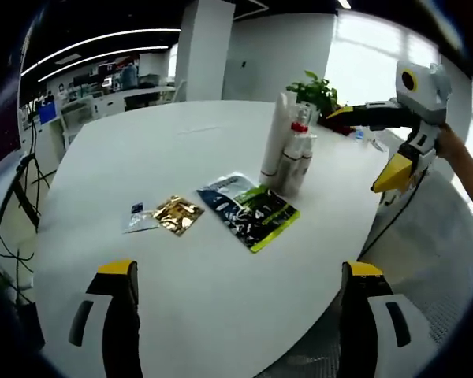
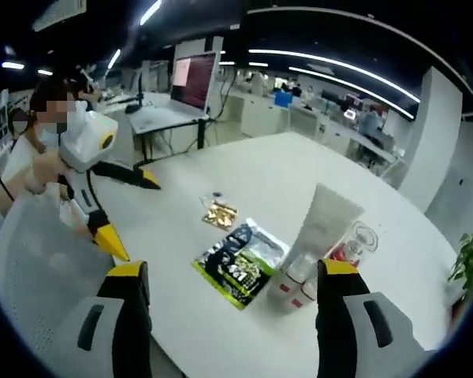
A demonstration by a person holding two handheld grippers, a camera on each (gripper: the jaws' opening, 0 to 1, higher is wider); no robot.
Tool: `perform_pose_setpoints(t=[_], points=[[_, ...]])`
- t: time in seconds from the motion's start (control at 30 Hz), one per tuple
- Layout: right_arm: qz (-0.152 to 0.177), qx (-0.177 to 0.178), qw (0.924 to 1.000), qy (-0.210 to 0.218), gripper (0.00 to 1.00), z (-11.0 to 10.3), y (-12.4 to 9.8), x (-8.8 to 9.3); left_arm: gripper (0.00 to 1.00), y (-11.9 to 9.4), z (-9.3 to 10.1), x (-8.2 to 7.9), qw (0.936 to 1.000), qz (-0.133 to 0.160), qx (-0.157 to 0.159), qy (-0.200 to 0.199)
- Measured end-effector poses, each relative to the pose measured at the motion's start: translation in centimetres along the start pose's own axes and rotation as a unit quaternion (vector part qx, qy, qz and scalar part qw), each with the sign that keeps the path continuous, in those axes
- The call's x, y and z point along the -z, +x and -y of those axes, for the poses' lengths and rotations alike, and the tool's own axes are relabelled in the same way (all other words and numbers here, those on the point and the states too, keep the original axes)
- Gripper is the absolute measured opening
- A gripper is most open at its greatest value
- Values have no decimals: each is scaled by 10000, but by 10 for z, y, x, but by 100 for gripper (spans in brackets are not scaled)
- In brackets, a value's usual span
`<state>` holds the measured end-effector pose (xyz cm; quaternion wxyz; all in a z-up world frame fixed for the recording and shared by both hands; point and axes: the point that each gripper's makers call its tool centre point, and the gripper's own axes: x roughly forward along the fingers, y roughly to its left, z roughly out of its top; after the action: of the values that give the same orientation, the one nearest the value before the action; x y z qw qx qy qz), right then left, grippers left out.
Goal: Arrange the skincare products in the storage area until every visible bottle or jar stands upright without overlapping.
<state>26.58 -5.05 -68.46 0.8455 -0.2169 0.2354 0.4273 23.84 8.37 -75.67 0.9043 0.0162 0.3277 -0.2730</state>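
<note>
On the round white table (image 1: 181,260), a tall white tube (image 1: 274,135) and white red-capped bottles (image 1: 296,161) stand upright, clustered together. Just beside them lie a dark-and-green printed sachet (image 1: 248,209), a gold foil sachet (image 1: 176,213) and a small silvery packet (image 1: 139,220); their print is unreadable. The left gripper (image 1: 240,272) and right gripper (image 2: 232,272) hover with jaws wide and empty.

Open-plan office; large white round table (image 1: 181,260); rows of desks (image 2: 331,118) with monitor (image 2: 195,79); strip ceiling lights (image 2: 339,67); white column (image 1: 205,47); potted plant (image 1: 315,90).
</note>
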Motion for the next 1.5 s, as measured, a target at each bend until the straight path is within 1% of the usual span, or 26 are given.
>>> perform_pose_setpoints(t=[0.1, 0.17, 0.2, 0.27, 0.33, 0.4, 0.47, 0.53, 0.6, 0.7, 0.87, 0.93, 1.1, 1.17, 1.27, 1.5], points=[[72, -232, 9996, -118, 76, -10, 10, -7, 99, -1, 1, 0, 10000, -8, -17, -20], [-49, -436, 9988, -230, 71, -16, 21, -6, 99, -1, 2, 0, 10000, 5, 2, -27], [-85, -478, 9985, -237, 70, -17, 26, -5, 99, -1, 3, -1, 10000, 15, 8, -50], [-127, -618, 9976, -290, 68, -20, 37, -4, 99, -1, 2, -1, 10000, 34, 19, -69], [-127, -727, 9969, -277, 65, -22, 48, -4, 99, -1, 3, 1, 10000, -7, 10, -71], [-150, -844, 9959, -292, 66, -23, 59, -5, 99, -2, 5, 3, 10000, -44, 2, -20], [-139, -908, 9952, -325, 66, -24, 68, -6, 99, -3, 5, 3, 10000, -33, -10, -70], [-113, -981, 9946, -311, 66, -24, 80, -8, 99, -4, 2, 4, 9999, -12, -86, -138], [-104, -1065, 9938, -291, 64, -27, 93, -10, 99, -4, 1, 4, 9999, -35, -89, -135], [-222, -1098, 9930, -369, 62, -28, 111, -9, 99, -4, -2, 5, 9997, -34, -144, -175], [-260, -1162, 9922, -362, 60, -29, 137, -13, 99, -8, -4, 3, 9995, 44, -202, -252], [-240, -1178, 9923, -283, 58, -29, 146, -16, 99, -8, -5, 4, 9994, 38, -215, -281], [-270, -1187, 9924, -148, 59, -27, 166, -18, 99, -9, -5, 7, 9994, -37, -192, -299], [-283, -1206, 9923, -82, 59, -29, 170, -17, 99, -11, -4, 6, 9994, -32, -183, -297], [-312, -1234, 9918, -66, 58, -31, 178, -18, 99, -11, -5, 3, 9993, 53, -159, -331], [-405, -1243, 9914, -50, 60, -35, 191, -16, 99, -14, -8, 5, 9990, 59, -212, -382]])
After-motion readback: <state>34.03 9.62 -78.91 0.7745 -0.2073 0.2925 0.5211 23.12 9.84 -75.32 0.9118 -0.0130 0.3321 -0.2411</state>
